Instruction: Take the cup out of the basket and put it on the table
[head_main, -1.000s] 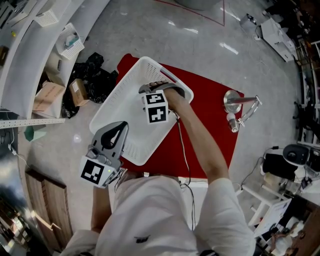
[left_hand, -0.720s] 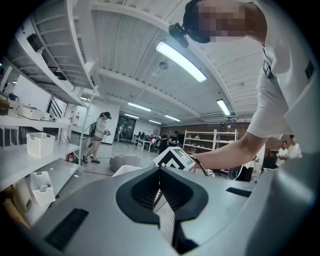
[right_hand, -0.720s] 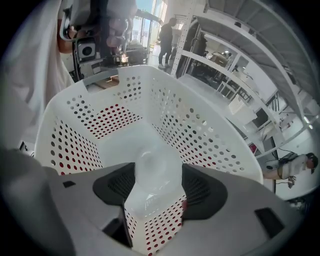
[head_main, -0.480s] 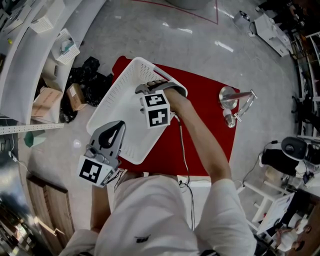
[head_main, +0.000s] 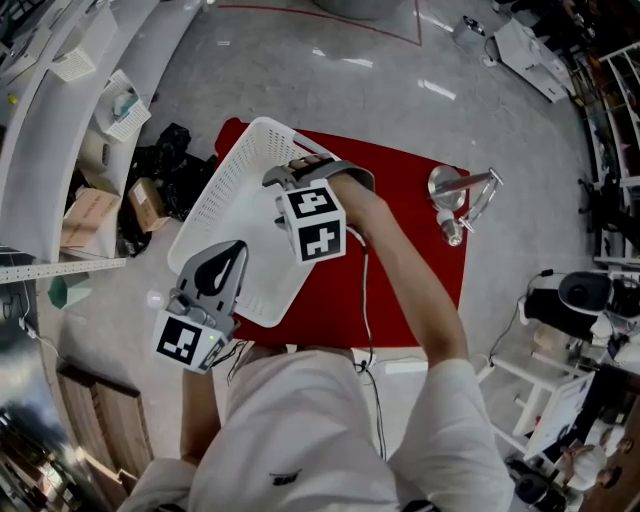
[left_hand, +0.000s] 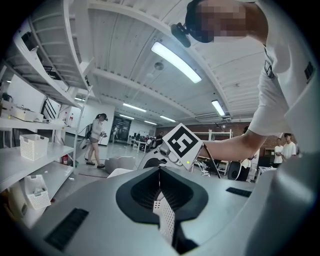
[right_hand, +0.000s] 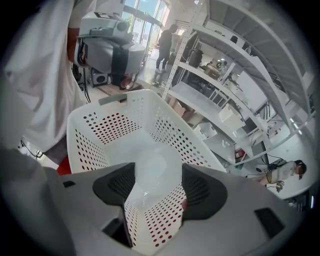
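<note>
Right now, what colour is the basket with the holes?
The basket is white; right gripper view shows it best.

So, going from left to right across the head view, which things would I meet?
Brown cardboard box → black plastic bags → white perforated plastic basket → silver metal stand with a round base.

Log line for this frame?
left gripper: jaws shut on basket | right gripper: jaws shut on cup | cup: over basket, not yet on table
</note>
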